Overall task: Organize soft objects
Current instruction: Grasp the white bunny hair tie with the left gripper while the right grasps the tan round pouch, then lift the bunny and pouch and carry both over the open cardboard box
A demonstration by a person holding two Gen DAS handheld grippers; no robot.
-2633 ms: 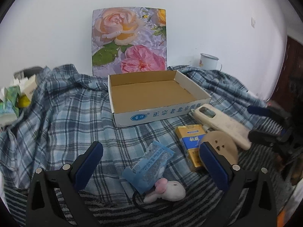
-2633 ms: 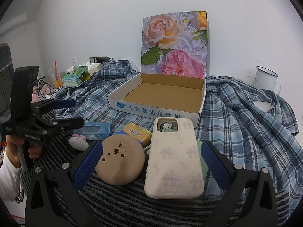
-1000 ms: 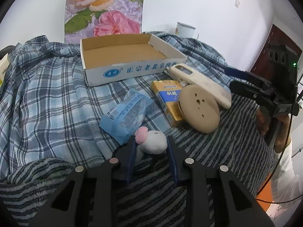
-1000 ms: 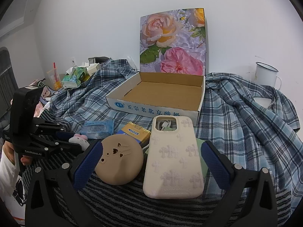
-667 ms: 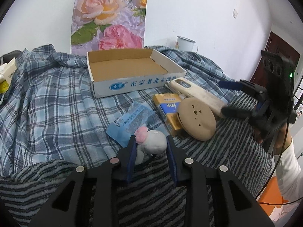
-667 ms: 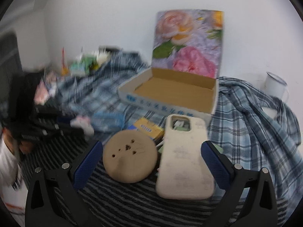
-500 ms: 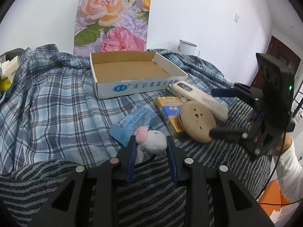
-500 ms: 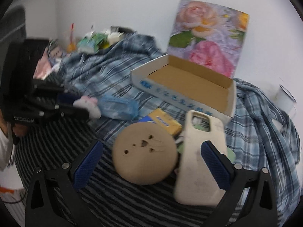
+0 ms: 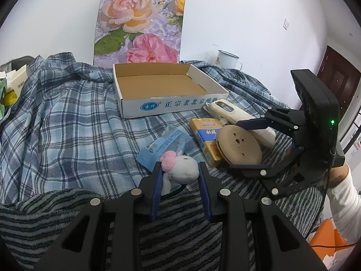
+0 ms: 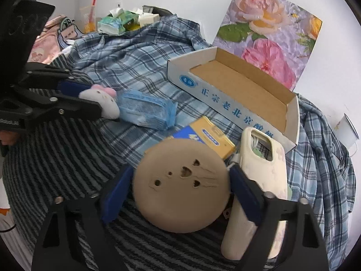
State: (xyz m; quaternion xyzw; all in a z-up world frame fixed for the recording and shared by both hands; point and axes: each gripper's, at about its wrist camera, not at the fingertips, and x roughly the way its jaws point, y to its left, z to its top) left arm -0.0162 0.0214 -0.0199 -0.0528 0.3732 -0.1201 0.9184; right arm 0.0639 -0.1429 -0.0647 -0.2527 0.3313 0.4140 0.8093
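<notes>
Left gripper (image 9: 180, 176) clamps the white plush toy (image 9: 182, 169) over the striped cloth. Right gripper (image 10: 180, 180) is closing around the tan round pad (image 10: 180, 185); pads look barely clear. Cardboard box (image 9: 171, 106), beyond both, holds nothing.

Looks like a home, prob. a bedroom: a plaid shirt (image 9: 67, 117) and striped blanket (image 9: 180, 230) cover the surface (bed or table, can't tell). Enamel mug (image 9: 227, 59) by the white wall, dark wooden door (image 9: 336, 83) at right.
</notes>
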